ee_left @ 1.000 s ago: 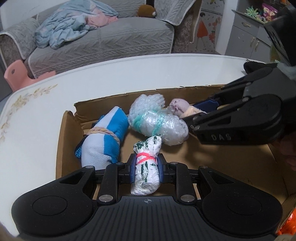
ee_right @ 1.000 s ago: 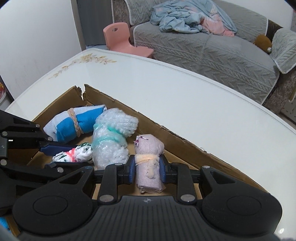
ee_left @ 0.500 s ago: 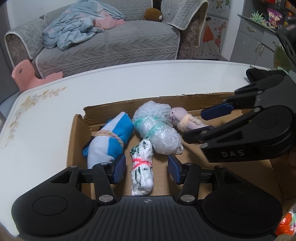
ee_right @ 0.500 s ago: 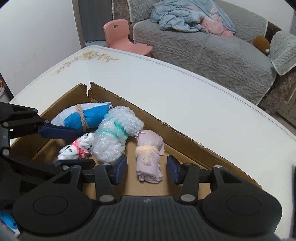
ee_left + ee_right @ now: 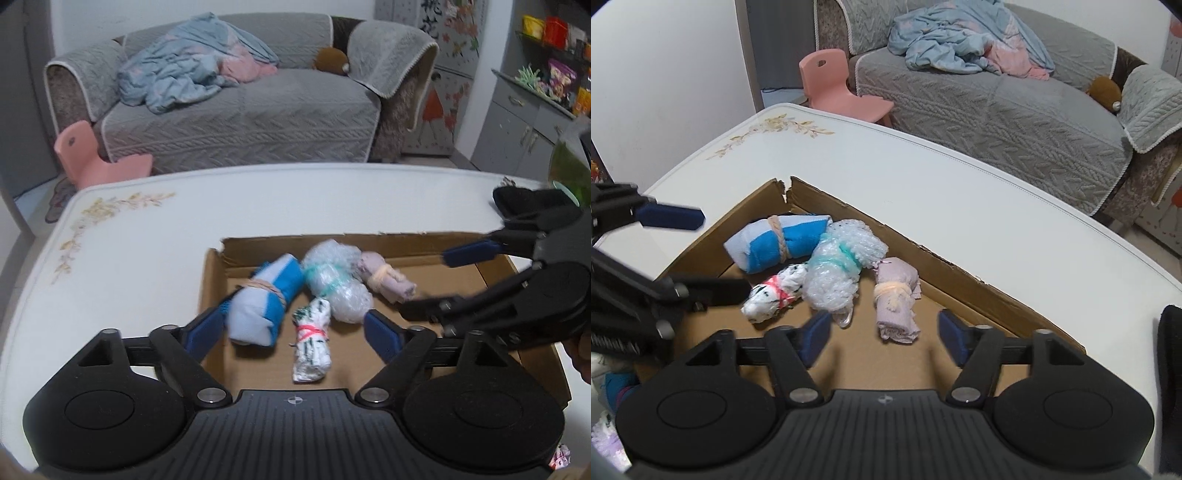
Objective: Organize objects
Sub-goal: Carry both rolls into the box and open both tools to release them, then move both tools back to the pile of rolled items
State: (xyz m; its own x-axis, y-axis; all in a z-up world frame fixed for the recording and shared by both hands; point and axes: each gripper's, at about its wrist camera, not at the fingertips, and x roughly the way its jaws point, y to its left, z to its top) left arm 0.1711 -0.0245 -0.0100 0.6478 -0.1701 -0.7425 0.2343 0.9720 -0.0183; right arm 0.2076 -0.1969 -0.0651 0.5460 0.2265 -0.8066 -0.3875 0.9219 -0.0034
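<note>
Your left gripper point(image 5: 293, 334) hangs over the near edge of the cardboard box point(image 5: 424, 245), angled down into it, with its jaws spread wide and nothing between them. Its blue pads point(image 5: 203, 328) flank two bundles without touching either that you can see: the blue-and-white sock roll point(image 5: 264, 299) tied with a tan band lies just inside the left pad, and the white green-speckled roll point(image 5: 312, 341) with a pink band lies on the box floor between the jaws, pointing toward you.

Your right gripper point(image 5: 879, 336) sits above the box's other side, also tilted down, its jaws likewise spread and holding nothing. The lilac cloth roll point(image 5: 897, 301) bound with a pale orange band rests on the cardboard just ahead of the gap between its pads point(image 5: 951, 336). The bubble-wrap bundle point(image 5: 842, 267) with a teal band lies beside it, touching the sock roll and the speckled roll.

In the left wrist view, your right gripper point(image 5: 436, 282) enters from the right, its fingers reaching over the box toward the lilac roll; in the right wrist view the left gripper point(image 5: 705, 253) comes in from the left edge, blurred.

The box stands on the white surface point(image 5: 960, 184) with a floral print at one corner. Behind it are a grey sofa point(image 5: 240, 114) and a pink child's chair point(image 5: 838, 86).
</note>
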